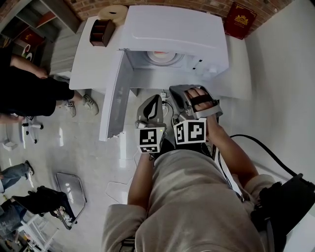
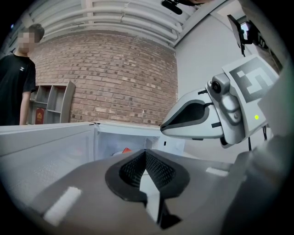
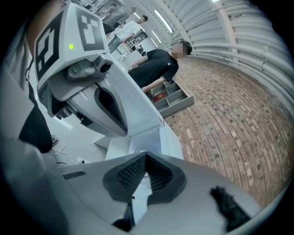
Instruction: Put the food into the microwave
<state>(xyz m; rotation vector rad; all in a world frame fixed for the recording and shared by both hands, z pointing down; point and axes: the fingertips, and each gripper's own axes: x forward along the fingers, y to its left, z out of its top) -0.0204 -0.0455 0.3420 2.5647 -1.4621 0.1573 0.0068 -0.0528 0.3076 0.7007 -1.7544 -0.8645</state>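
The white microwave (image 1: 177, 34) stands on a white counter with its door (image 1: 115, 98) swung open to the left. Inside it lies a plate of food (image 1: 160, 56); in the left gripper view an orange bit of the food (image 2: 125, 150) shows in the open cavity. My left gripper (image 1: 155, 97) and right gripper (image 1: 189, 89) hover side by side in front of the opening, both shut with nothing between the jaws. The left gripper (image 2: 146, 152) points at the cavity. The right gripper (image 3: 146, 157) points toward the door's edge (image 3: 138, 105).
A brown box (image 1: 102, 32) and a beige roll (image 1: 114, 14) sit on the counter left of the microwave, a red book (image 1: 239, 19) at its right. People stand at the left (image 1: 29, 91). A black cable (image 1: 256, 142) runs along my right side.
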